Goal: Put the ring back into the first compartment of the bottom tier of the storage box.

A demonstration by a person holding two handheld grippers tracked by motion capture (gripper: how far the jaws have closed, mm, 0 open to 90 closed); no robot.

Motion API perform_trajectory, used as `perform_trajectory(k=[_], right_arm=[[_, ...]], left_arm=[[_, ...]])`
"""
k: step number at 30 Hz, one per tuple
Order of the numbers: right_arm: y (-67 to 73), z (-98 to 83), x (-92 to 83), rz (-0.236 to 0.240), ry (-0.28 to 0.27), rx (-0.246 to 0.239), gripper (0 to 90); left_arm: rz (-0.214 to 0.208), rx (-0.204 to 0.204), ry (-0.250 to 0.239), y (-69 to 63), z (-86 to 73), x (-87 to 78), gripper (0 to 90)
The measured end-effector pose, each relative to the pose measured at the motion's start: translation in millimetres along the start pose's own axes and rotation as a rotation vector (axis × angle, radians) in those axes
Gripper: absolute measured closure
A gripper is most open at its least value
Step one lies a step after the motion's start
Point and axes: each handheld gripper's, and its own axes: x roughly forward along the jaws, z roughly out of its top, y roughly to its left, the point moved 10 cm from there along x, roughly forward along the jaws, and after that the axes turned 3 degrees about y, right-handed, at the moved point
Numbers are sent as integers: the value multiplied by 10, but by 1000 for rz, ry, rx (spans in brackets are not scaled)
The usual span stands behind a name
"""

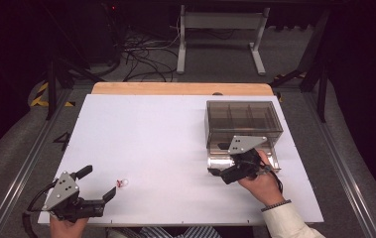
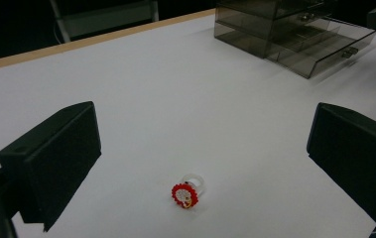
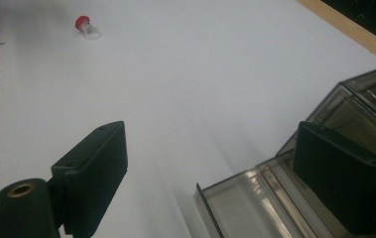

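Note:
A small ring with a red flower top (image 1: pixel 122 183) lies on the white table near the front left. My left gripper (image 1: pixel 97 182) stands open just left of it; in the left gripper view the ring (image 2: pixel 188 191) sits on the table between the two wide-apart jaws (image 2: pixel 203 144). A smoked clear drawer box (image 1: pixel 242 121) stands at the right, its bottom drawer (image 1: pixel 214 162) pulled out toward the front. My right gripper (image 1: pixel 217 158) is open at that drawer's front. In the right gripper view (image 3: pixel 210 153) the open drawer (image 3: pixel 245 203) lies below the jaws, with nothing gripped.
The white tabletop (image 1: pixel 165 139) has a wooden strip (image 1: pixel 180 88) along its far edge. The drawer box (image 2: pixel 275 25) also appears far off in the left gripper view, its drawer (image 2: pixel 324 54) out. Cables and a frame's legs (image 1: pixel 220 44) lie on the floor beyond.

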Motion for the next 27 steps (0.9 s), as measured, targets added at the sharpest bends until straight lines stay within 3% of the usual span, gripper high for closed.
perform_trajectory(k=[14,17,21,27], right_arm=[[83,233,168,44,-11,-39,127],[86,243,180,49,-16,-36,127],[115,287,234,88,-46,-14,62],[150,309,350,117,-37,6,23]], left_arm=[[19,-13,-2,19,-38,-78,10],[18,-12,-1,16,-38,-76,10],[11,-11,-3,9,-30,-60,10],[6,-9,-1,5,-26,-50,10]])
